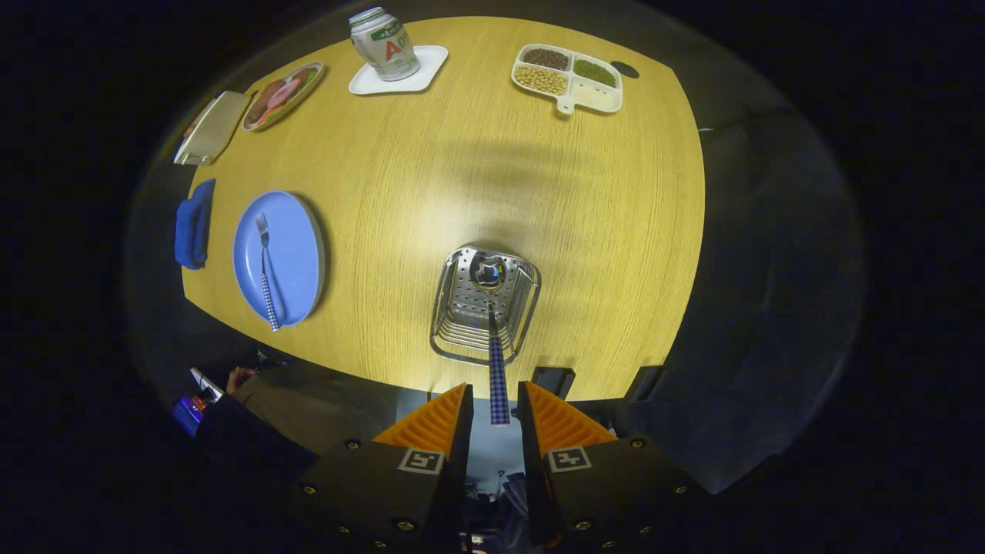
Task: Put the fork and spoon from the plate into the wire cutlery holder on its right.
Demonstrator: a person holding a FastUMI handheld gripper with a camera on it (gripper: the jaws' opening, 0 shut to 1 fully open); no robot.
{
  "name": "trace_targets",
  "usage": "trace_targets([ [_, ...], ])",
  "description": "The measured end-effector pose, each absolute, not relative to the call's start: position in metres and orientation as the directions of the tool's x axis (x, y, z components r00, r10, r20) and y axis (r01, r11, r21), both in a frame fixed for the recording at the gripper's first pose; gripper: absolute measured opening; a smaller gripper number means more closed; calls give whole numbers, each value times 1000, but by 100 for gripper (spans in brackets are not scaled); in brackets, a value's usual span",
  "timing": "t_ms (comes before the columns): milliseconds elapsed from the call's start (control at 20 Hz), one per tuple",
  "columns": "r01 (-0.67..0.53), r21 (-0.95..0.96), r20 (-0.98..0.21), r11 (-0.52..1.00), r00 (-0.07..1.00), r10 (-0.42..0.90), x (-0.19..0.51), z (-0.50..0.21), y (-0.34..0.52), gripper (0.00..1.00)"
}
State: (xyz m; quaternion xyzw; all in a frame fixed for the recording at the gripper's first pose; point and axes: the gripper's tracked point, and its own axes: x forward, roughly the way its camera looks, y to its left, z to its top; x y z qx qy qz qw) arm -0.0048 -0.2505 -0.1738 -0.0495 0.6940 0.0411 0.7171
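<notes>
Tongs (494, 404) slightly parted, checkered-handled spoon (494, 331) between, contact unclear; bowl inside wire holder (519, 308); fork (265, 269) on blue plate (296, 231).

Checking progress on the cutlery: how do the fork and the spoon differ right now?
The fork lies flat on the blue plate; the spoon stands bowl-down in the wire holder. The fork is untouched; the spoon's handle sits between the gripper jaws, which look slightly apart. Both have checked handles.
</notes>
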Motion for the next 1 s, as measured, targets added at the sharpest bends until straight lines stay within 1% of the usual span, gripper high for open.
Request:
trace_targets([
  [350, -132, 36, -993, 991, 103, 50, -33, -150, -199, 34],
  [600, -202, 30, -986, 979, 155, 62, -41, -147, -148, 34],
  [750, -236, 68, -981, 969, 163, 108, -37, -155, -105, 34],
  [1000, -297, 100, -980, 950, 135, 146, -29, -180, -37, 34],
])
